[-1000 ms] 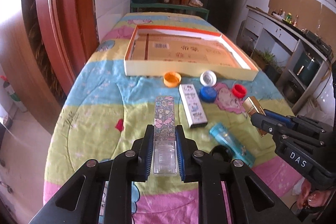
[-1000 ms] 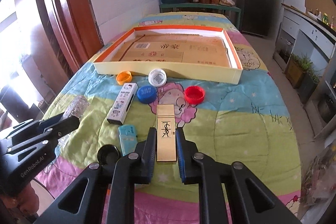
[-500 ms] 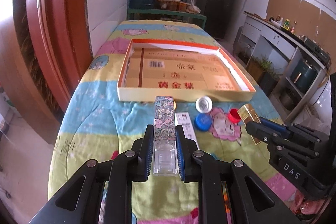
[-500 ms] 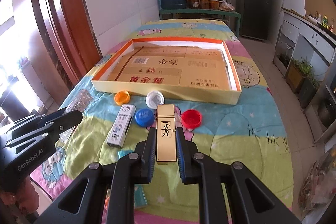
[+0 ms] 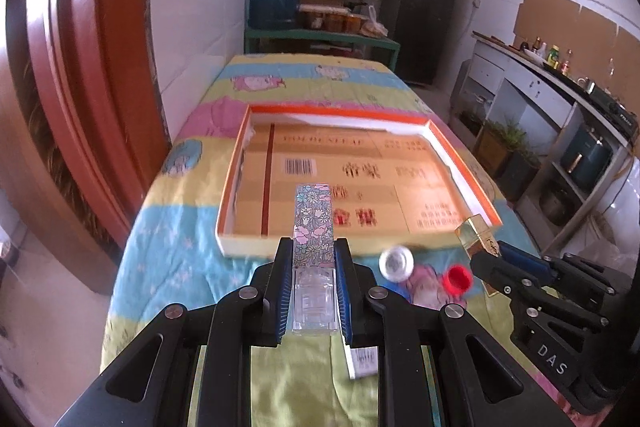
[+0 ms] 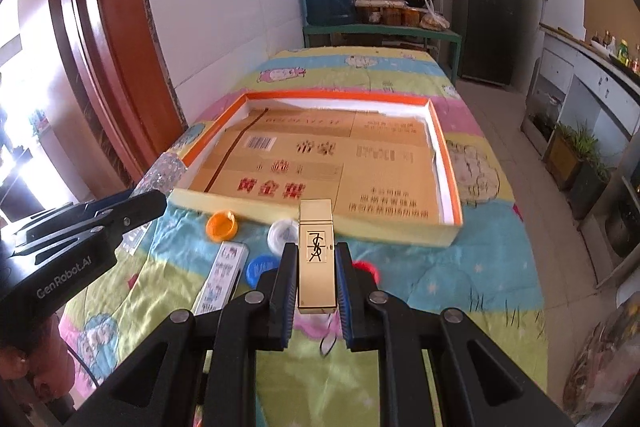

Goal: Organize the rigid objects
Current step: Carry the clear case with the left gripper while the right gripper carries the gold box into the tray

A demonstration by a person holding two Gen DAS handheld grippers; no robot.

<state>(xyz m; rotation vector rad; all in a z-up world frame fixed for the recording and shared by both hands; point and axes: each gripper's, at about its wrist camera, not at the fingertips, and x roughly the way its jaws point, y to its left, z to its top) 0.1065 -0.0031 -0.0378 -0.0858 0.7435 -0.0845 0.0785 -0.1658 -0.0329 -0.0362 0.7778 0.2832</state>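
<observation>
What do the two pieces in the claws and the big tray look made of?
Floral case: clear hard plastic base, likely printed plastic or paper sleeve. Gold case: mirror-shiny, so metal or metallised plastic, black logo. Tray: matte cardboard, orange rim, printed carton sheet lining it.

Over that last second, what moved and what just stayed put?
Both grippers carried their loads up and forward toward the tray: the left gripper with the floral case, the right gripper with the gold case. Both grips stayed shut; nothing was released. The caps and white box stayed on the cloth.
</observation>
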